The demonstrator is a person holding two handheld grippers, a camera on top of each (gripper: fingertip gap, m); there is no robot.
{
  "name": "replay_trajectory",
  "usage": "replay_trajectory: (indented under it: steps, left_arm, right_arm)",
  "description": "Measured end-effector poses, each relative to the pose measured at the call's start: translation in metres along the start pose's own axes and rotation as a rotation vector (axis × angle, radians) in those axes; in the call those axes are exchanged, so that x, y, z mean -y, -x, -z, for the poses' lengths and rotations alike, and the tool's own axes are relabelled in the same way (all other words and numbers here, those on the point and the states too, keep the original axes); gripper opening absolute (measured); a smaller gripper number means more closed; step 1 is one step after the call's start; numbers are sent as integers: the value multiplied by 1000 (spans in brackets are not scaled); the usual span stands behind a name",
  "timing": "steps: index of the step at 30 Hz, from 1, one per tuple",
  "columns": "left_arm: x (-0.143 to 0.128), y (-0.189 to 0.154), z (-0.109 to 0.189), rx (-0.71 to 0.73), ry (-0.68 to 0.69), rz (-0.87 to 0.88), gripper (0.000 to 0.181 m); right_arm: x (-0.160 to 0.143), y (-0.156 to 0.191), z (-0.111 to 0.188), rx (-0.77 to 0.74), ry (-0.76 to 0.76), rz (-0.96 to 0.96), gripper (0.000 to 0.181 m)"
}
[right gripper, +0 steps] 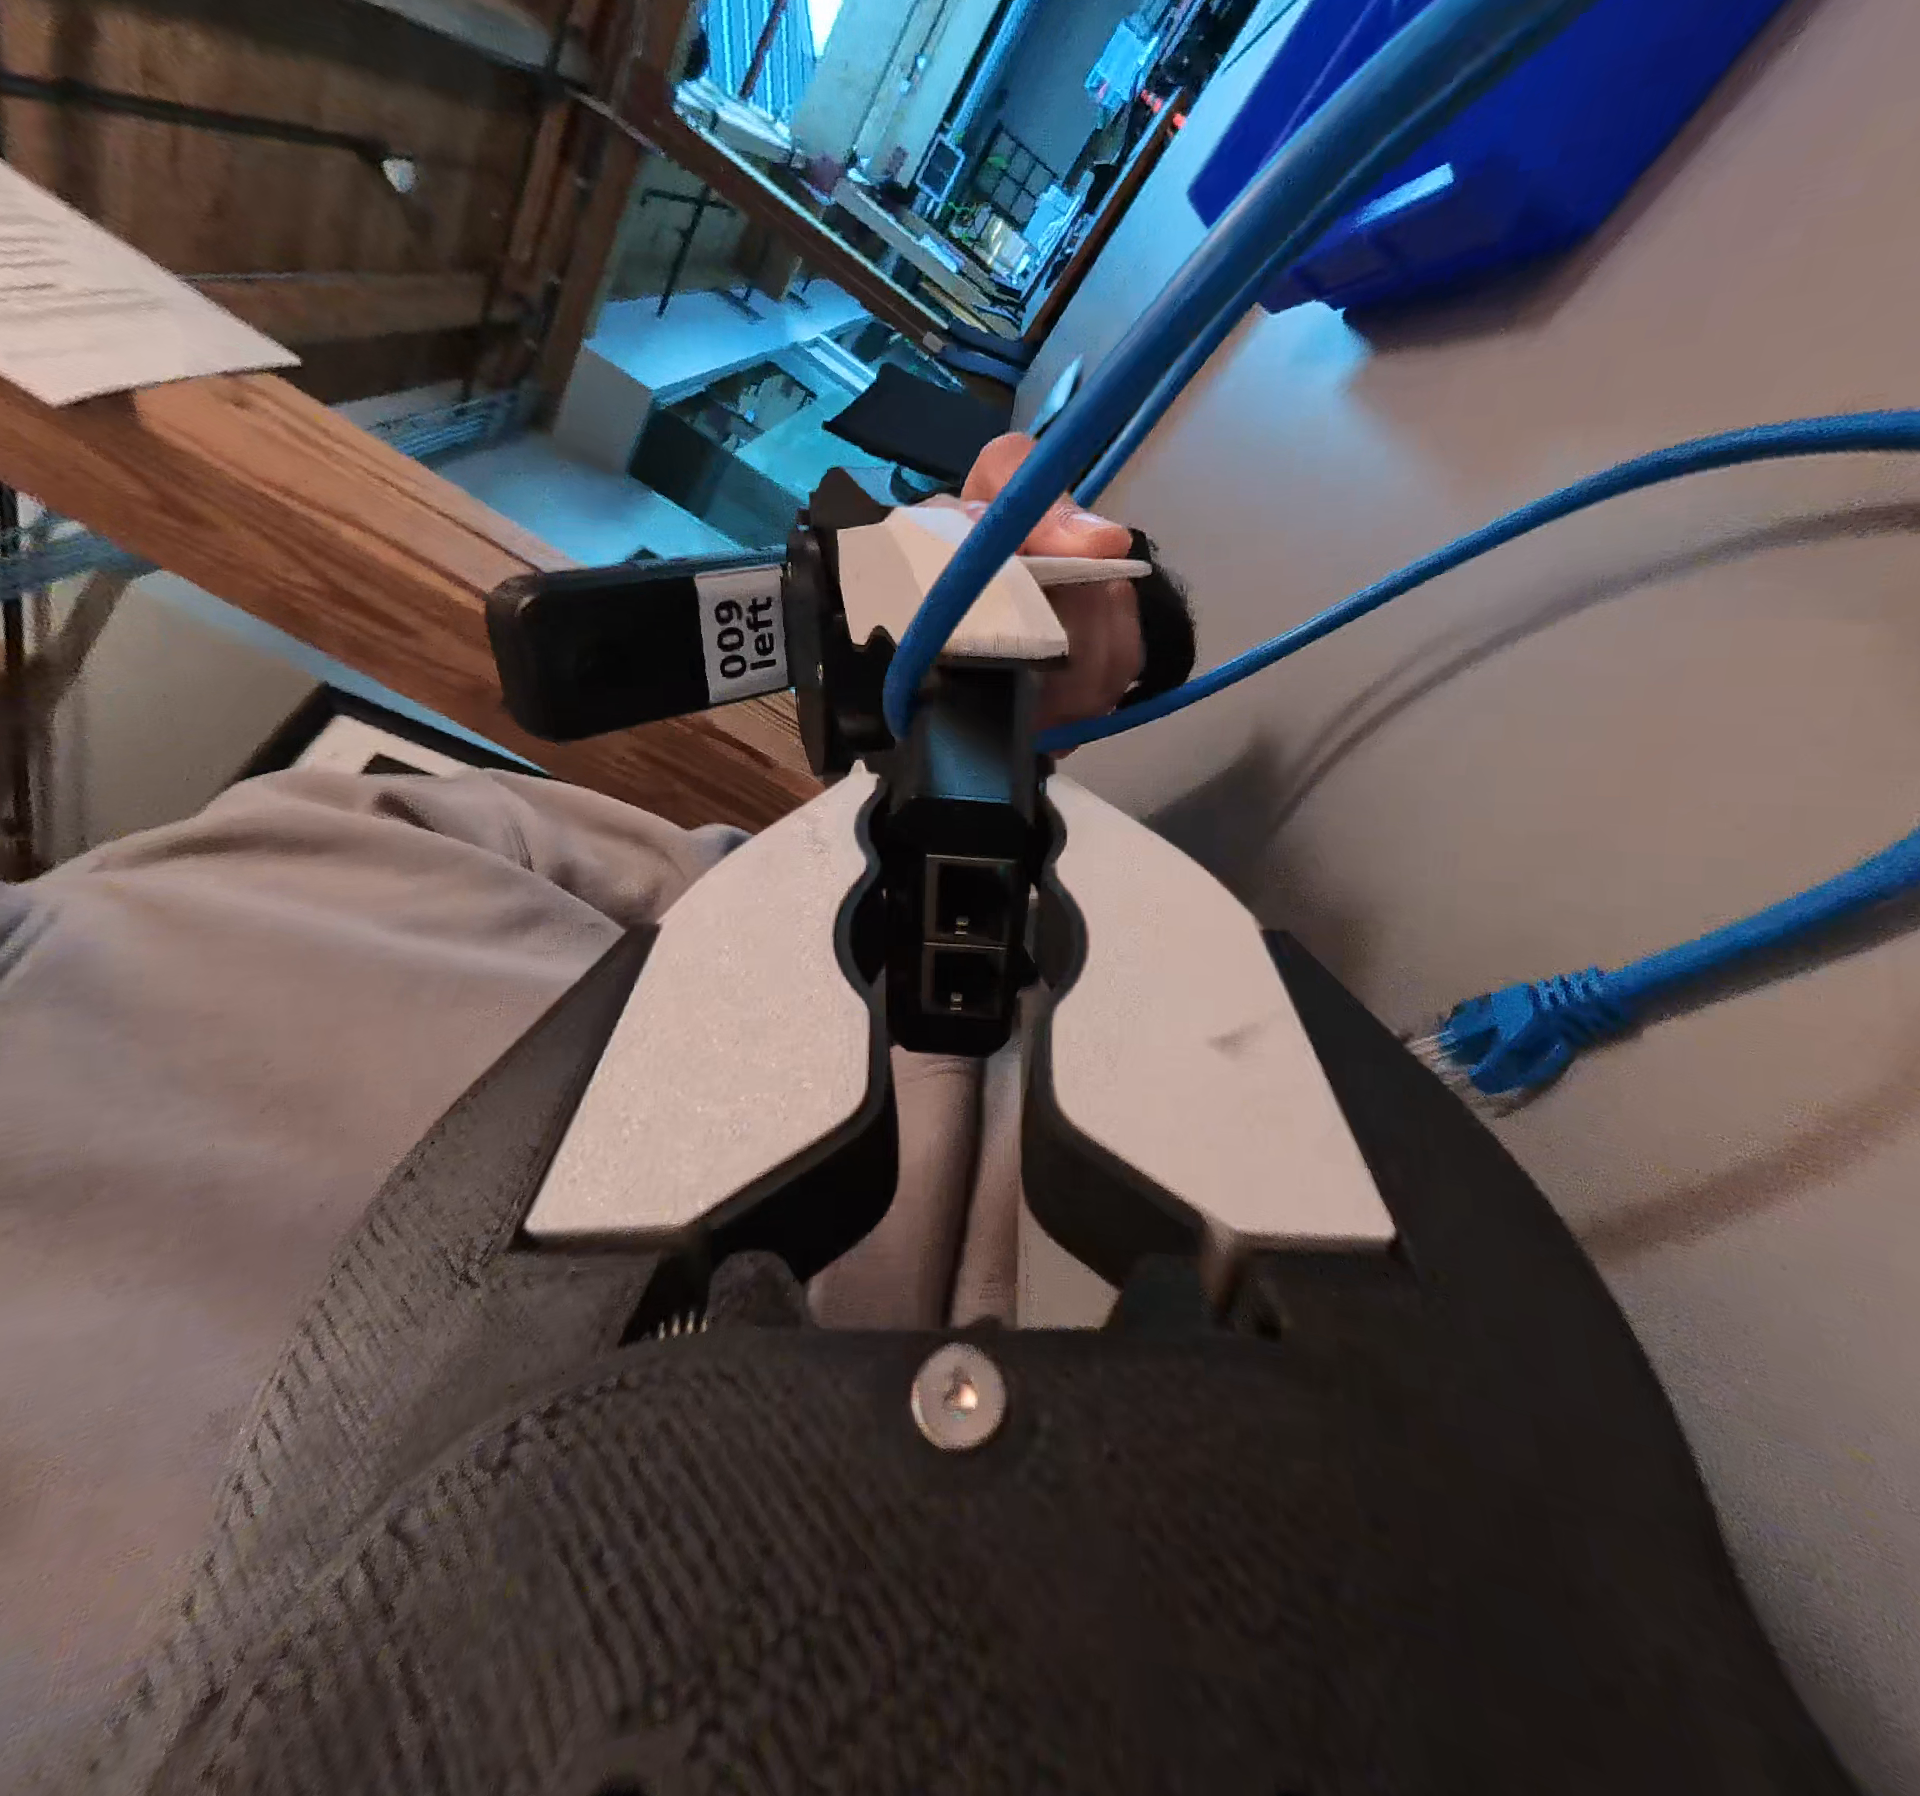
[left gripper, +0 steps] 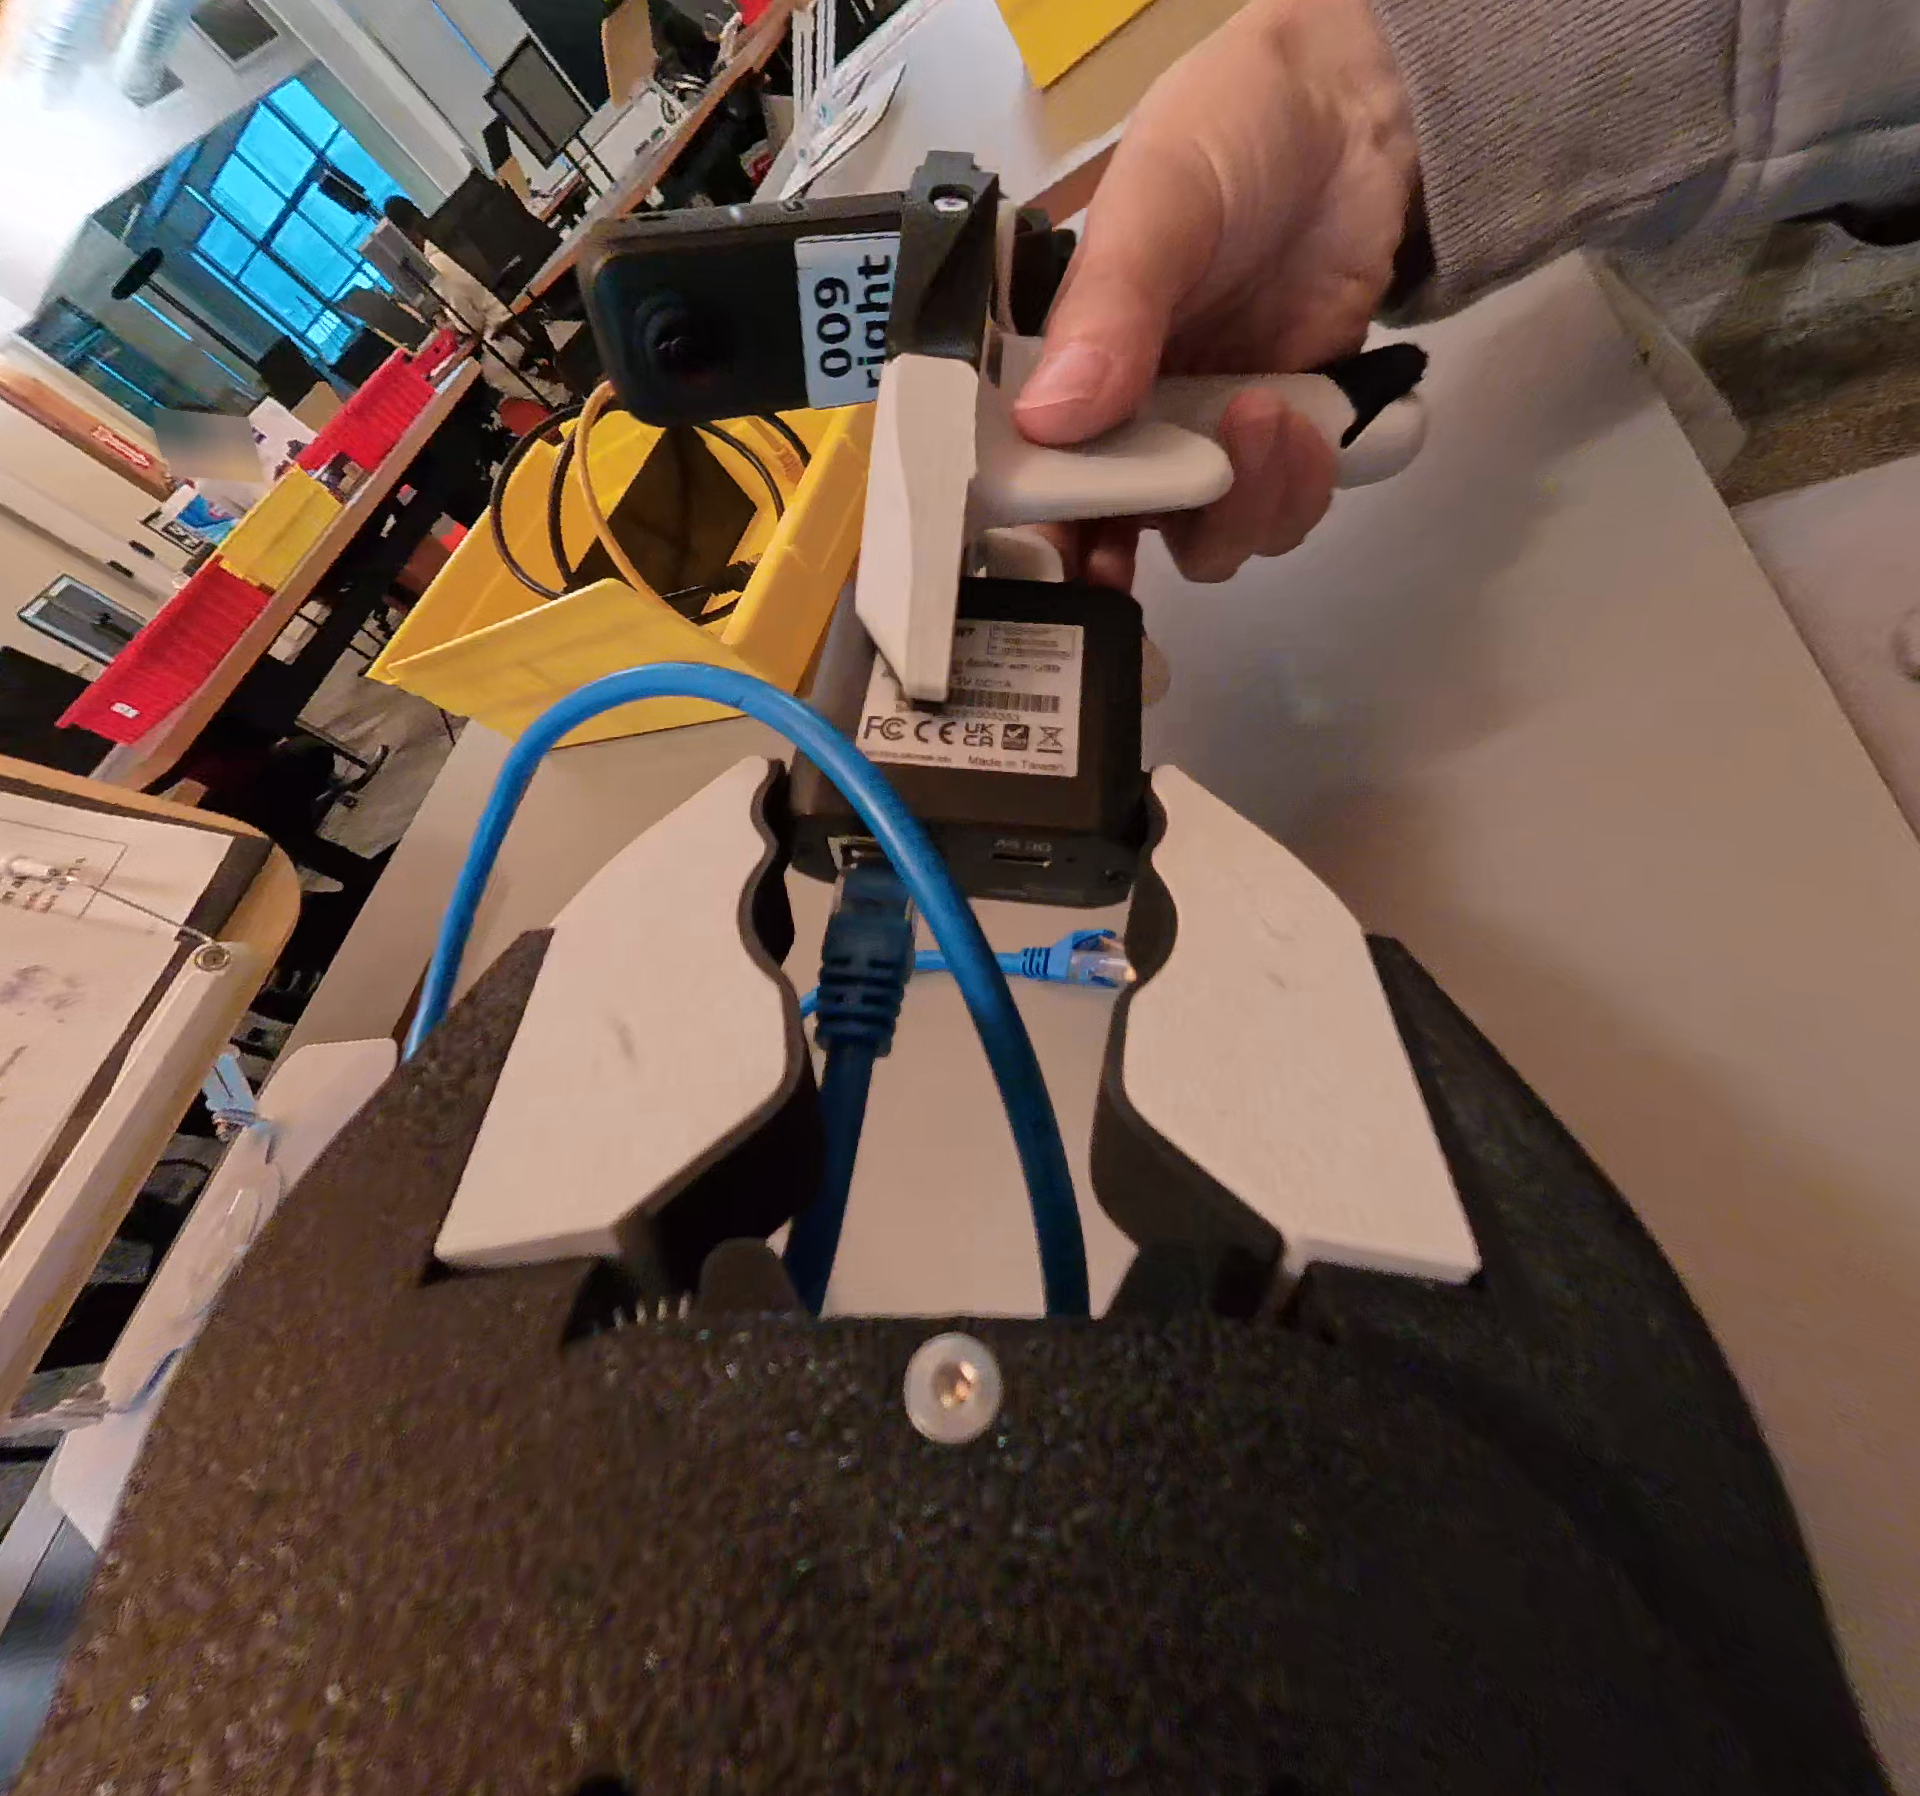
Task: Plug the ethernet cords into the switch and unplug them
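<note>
A small black switch is held above the grey table. My left gripper is shut on the sides of its near end. A blue ethernet cord's plug sits in a port on that end, and its cable loops up and back under my fingers. A second blue plug lies loose beyond it. My right gripper is shut on the switch from the opposite end, where two empty ports face the camera. Another loose blue plug lies on the table at the right.
A yellow bin with coiled black and yellow cables stands behind the switch. A blue bin sits at the far right of the table. A person's hand grips the right gripper's handle. A wooden beam crosses on the left. Left and right tips are no more than a few centimetres apart.
</note>
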State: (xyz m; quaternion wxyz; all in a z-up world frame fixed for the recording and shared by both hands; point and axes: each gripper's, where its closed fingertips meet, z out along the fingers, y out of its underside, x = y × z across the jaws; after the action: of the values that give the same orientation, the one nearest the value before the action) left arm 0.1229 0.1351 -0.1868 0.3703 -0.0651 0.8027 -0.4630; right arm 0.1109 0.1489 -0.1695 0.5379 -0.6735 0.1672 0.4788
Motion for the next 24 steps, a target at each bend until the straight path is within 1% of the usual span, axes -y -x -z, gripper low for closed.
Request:
replay_trajectory:
  steps: [2,6,7,8,9,11,12,13,14,16,17,19,20,21,23,24]
  left_arm:
    - [-3,0,1,-2,16,-8,62]
    - [-4,7,3,28,17,30,62]
    - [-5,13,4,65,22,34,64]
    - [-7,19,5,112,30,36,71]
    - [-8,29,7,180,41,32,78]
    - [-6,53,14,365,65,-4,100]
    - [-3,60,18,431,68,-31,104]
    - [2,65,21,490,65,-61,103]
    - [9,69,25,544,47,-89,98]
    - [25,72,34,634,-16,-129,92]
    - [29,71,35,662,-38,-121,84]
    - [27,65,28,664,-51,-58,82]
    - [23,58,19,619,-48,-28,80]
    - [19,54,13,605,-39,-16,79]
    - [16,52,8,628,-20,-44,75]
    - [16,55,10,666,-14,-55,75]
  right_arm:
    - [-2,-2,-1,1,17,20,24]
    - [6,-3,-4,81,-82,-5,24]
    - [12,-3,-4,92,-145,1,24]
    - [16,-5,-4,90,-193,-19,24]
    - [21,-7,-3,86,-242,-30,24]
    - [35,-10,1,69,-372,-43,24]
    - [42,-11,3,71,-432,-59,24]
    - [49,-10,5,79,-502,-74,24]
    - [56,-11,9,76,-575,-101,24]
    - [70,-8,19,135,-704,-148,24]
    - [77,-8,25,161,-784,-196,24]
    - [85,-6,32,220,-888,-252,24]
    - [87,-5,32,231,-924,-270,24]
    - [87,-4,28,230,-931,-286,24]
    - [84,1,16,247,-908,-295,24]
    - [83,1,12,244,-904,-302,24]
